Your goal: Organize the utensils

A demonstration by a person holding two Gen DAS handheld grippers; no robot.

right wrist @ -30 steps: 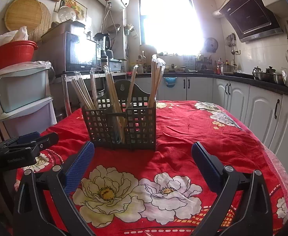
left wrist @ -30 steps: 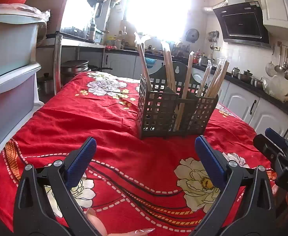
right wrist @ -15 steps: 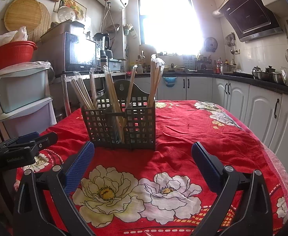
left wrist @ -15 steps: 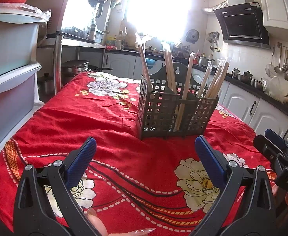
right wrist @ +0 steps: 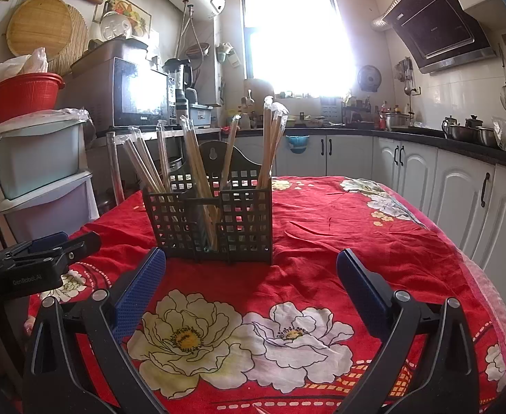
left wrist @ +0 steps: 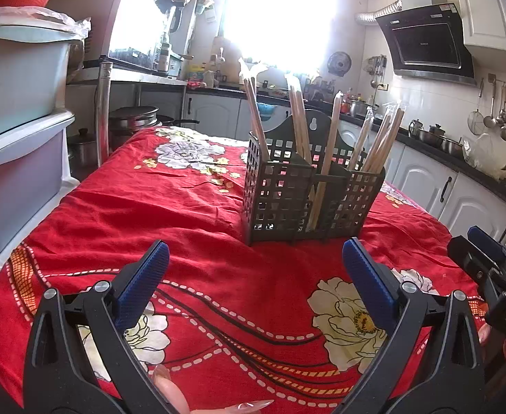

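Your dark grey plastic lattice utensil caddy (left wrist: pixel 308 200) stands upright on the counter, which is draped in a red cloth printed with white flowers (left wrist: pixel 191 207). It is split into compartments and has an arched back plate with a keyhole hanger slot. Pale wooden chopsticks in clear plastic sleeves (left wrist: pixel 325 158) lean out of it at several angles, fanned in small bunches across the compartments; how many sit in each you cannot tell.

Your left gripper (left wrist: pixel 254 265) holds its jaws wide apart, blue pads facing each other and nothing between them. The caddy sits ahead of it, just beyond the pad tips and roughly centred in the gap. Your right gripper (right wrist: pixel 251 277) is likewise spread and empty, with the caddy (right wrist: pixel 211 220) ahead and slightly left of its centre line. Each gripper shows at the edge of the other's view, so they flank the caddy from either side.

Bare cloth lies between both sets of jaws and the caddy. Off the counter's left edge stand stacked pale plastic storage bins (right wrist: pixel 42 169) topped by a red plastic basket (right wrist: pixel 21 95); white cabinets (right wrist: pixel 460 193) run along the right.
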